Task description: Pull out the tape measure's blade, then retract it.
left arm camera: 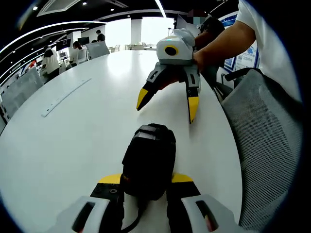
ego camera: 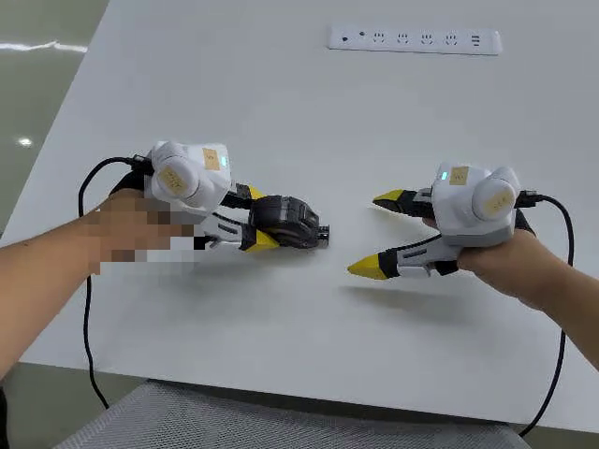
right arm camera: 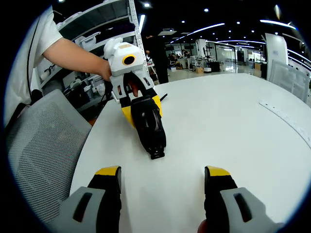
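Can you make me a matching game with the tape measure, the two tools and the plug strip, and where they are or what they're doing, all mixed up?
1 tape measure
2 left tool
3 right tool
4 plug strip

a open, holding nothing
b black, between two jaws
c far side of the table
d shut on the tape measure

Pairs: 1-b, 2-d, 3-a, 4-c
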`<action>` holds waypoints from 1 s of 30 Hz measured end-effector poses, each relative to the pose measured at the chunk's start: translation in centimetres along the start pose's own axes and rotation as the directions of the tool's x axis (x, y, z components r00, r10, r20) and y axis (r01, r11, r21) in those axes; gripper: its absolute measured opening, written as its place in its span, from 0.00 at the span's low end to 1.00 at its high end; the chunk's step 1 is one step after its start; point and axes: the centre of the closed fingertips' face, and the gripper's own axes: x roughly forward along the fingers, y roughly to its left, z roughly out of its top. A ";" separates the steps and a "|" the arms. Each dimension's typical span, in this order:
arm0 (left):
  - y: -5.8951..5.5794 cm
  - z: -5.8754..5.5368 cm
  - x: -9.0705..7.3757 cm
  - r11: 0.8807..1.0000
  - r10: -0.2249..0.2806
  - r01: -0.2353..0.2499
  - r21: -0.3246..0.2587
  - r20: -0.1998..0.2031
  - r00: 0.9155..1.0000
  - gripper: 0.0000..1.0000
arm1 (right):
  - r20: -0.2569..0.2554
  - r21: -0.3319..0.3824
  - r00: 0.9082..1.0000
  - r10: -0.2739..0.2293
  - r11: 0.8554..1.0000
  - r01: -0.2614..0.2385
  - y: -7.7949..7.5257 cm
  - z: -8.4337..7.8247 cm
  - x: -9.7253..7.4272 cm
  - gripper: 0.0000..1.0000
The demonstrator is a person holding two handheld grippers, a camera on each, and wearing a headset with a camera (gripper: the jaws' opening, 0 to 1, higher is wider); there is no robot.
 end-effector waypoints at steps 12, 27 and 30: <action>-0.1 -0.2 0.0 0.998 -0.010 0.012 0.067 -0.031 0.999 0.29 | 0.015 -0.055 1.000 0.000 0.998 0.001 0.4 0.1 1.4 0.52; 0.0 0.0 0.0 0.997 -0.015 0.018 0.073 -0.036 0.999 0.29 | 0.029 -0.087 1.000 0.010 0.996 -0.007 0.4 0.2 3.1 0.39; 0.0 -0.1 0.0 0.997 -0.015 0.018 0.070 -0.035 0.999 0.29 | 0.032 -0.089 0.999 0.015 0.996 -0.012 0.5 0.3 3.4 0.36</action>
